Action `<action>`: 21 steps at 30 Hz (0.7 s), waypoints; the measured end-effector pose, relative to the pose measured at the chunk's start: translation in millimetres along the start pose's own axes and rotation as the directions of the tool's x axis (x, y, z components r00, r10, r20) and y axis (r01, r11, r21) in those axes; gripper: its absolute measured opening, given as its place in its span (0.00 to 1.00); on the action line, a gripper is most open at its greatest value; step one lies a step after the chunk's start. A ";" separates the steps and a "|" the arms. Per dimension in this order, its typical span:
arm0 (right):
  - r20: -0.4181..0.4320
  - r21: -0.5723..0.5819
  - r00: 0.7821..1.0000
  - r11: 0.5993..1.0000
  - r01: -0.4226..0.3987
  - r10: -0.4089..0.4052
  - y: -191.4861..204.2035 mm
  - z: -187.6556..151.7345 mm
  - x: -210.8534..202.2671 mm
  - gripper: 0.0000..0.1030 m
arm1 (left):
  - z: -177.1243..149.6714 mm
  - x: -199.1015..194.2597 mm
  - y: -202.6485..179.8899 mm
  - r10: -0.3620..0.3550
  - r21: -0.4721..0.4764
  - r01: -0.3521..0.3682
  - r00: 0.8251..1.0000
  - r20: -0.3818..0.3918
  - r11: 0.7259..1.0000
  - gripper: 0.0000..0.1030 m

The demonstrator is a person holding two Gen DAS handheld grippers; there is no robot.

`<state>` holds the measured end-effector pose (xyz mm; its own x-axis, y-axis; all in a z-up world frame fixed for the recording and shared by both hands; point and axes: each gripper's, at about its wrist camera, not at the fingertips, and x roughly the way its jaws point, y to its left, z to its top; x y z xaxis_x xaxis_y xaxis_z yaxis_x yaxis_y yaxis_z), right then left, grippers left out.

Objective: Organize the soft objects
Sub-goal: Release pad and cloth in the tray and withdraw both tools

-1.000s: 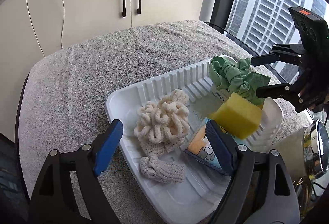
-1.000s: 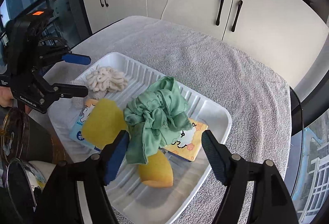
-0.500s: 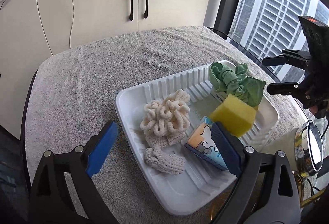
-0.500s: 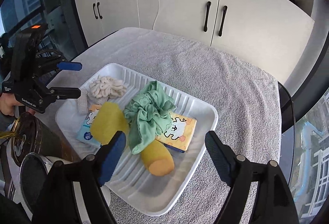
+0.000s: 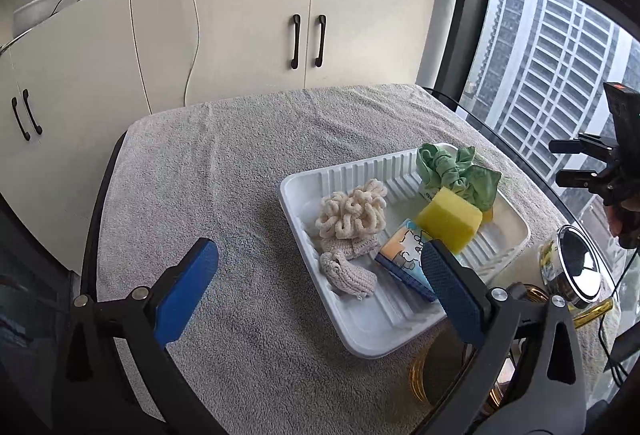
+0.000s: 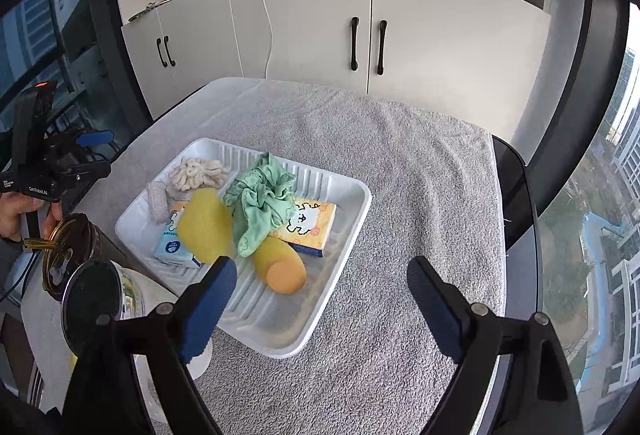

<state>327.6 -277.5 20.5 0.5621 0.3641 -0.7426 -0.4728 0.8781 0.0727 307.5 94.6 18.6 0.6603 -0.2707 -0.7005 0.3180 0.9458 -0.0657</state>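
While both our left claw (image 5: 318, 283) and right claw (image 6: 322, 301) hover released, the white ribbed foam tray (image 6: 348, 211) holds soft objects on the towel-covered table (image 5: 224, 171).

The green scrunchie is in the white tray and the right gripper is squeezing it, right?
Not quite. The green scrunchie is in the white tray, but the right gripper is open and holds nothing, apart from it. The right wrist view shows this.

White cabinets (image 5: 240, 35) with black handles, towel-covered table (image 5: 224, 171), high-rise window (image 5: 560, 55)
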 end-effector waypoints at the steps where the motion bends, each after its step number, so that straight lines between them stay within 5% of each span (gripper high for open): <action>1: 0.007 0.009 1.000 1.000 -0.001 0.001 -0.9 -5.1 -6.5 0.89 | -3.6 -5.1 1.4 0.006 -0.004 -0.006 1.000 0.004 1.000 1.00; 13: 0.098 0.108 0.994 0.992 -0.064 0.054 17.3 -69.7 -63.5 0.95 | -79.8 -67.0 -21.4 0.043 -0.003 -0.043 0.998 0.044 0.999 1.00; 21: 0.132 0.090 0.982 0.986 -0.144 0.132 79.6 -122.9 -78.0 0.96 | -142.7 -105.8 -65.4 -0.013 -0.004 0.013 0.997 0.077 1.000 1.00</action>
<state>162.7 -274.1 2.4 0.5795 0.5143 -0.6322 -0.4862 0.8408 0.2382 119.7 87.0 -4.4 0.7062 -0.2959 -0.6432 0.3239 0.9428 -0.0781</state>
